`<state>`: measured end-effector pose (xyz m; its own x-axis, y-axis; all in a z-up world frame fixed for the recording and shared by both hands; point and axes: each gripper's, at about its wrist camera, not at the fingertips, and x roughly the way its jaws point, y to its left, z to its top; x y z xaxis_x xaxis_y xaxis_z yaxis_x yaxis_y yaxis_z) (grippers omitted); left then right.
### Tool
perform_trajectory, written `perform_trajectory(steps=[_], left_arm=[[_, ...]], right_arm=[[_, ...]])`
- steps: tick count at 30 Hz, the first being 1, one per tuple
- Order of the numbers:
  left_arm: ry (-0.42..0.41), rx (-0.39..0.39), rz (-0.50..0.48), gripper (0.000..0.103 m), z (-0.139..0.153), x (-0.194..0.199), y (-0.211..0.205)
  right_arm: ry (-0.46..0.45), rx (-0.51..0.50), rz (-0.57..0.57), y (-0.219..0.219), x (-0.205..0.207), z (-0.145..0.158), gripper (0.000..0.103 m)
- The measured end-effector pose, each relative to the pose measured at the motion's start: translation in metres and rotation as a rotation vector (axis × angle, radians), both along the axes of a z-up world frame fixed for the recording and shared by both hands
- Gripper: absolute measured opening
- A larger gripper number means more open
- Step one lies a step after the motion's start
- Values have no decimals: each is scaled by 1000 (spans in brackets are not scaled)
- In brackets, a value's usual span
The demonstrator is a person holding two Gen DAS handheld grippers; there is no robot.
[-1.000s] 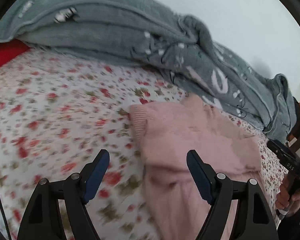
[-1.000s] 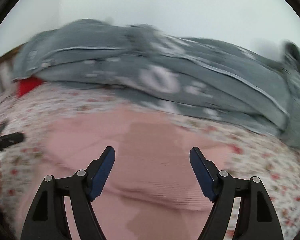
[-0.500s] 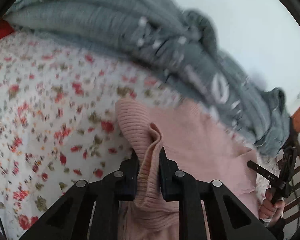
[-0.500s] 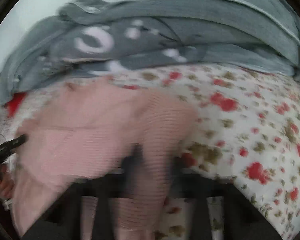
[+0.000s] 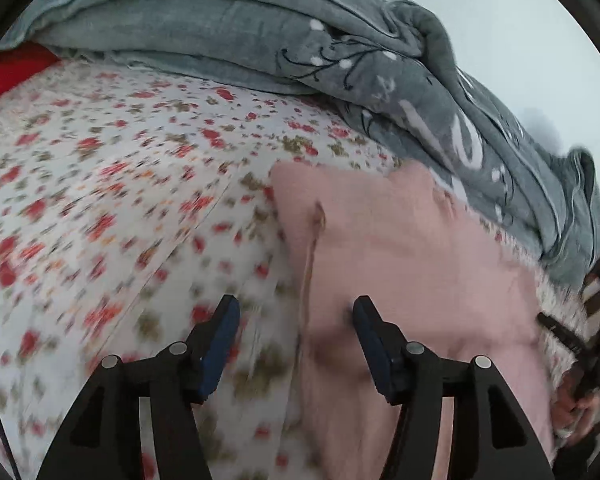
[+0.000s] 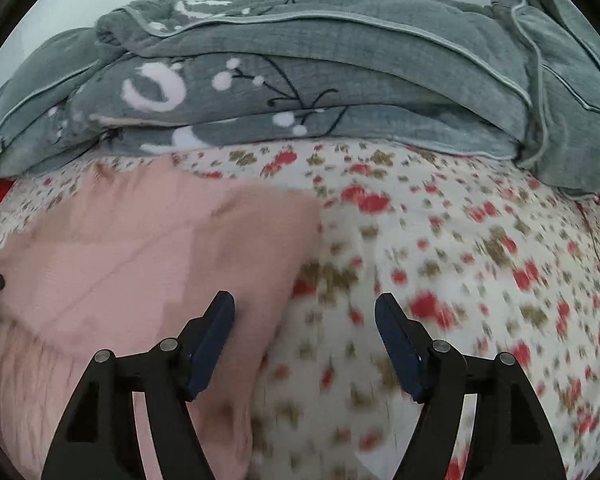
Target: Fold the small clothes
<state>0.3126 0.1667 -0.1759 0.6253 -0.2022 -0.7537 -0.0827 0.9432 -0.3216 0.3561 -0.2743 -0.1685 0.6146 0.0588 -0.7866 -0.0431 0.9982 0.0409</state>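
Two grippers hang over the bed with their jaws spread apart and nothing between them. The left gripper [image 5: 296, 320] straddles the left edge of a pink knit sweater [image 5: 400, 264], one blue pad over the floral bedsheet [image 5: 100, 168] and the other over the knit. The right gripper [image 6: 304, 316] sits at the sweater's opposite edge [image 6: 160, 248], its left pad over the pink cloth and its right pad over bare sheet.

The sweater lies on the sheet in front of a heaped grey quilt [image 5: 260, 40], which it nearly meets at the far side. It looks partly folded, with one layer lapped over another and a ribbed band showing near the bottom of the right view.

It should handle as light, soft and limp: it will sag and stretch rather than hold a line, and loose layers may slide. The best hold is probably on a doubled or ribbed edge, pinching through all layers, both sides lifted evenly.
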Motion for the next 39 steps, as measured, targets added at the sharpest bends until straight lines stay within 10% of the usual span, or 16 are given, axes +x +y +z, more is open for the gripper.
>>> perform_trajectory(steps=[12, 17, 22, 36, 38, 39], left_arm=[[-17, -6, -16, 39, 10, -116, 0], [-26, -98, -67, 40, 11, -164, -5], [-15, -102, -153, 42, 5, -202, -27], [37, -14, -143, 29, -29, -242, -64], [41, -3, -141, 9, -28, -242, -65], [34, 7, -144, 7, -25, -243, -65]], right_arm=[[-7, 65, 3, 11, -123, 7, 32], [-21, 143, 57, 9, -179, 22, 33], [-61, 167, 123, 23, -236, 30, 59], [-59, 100, 170, 77, -288, -25, 59], [-77, 110, 159, 78, -290, -28, 38], [-84, 113, 163, 79, -290, -28, 12]])
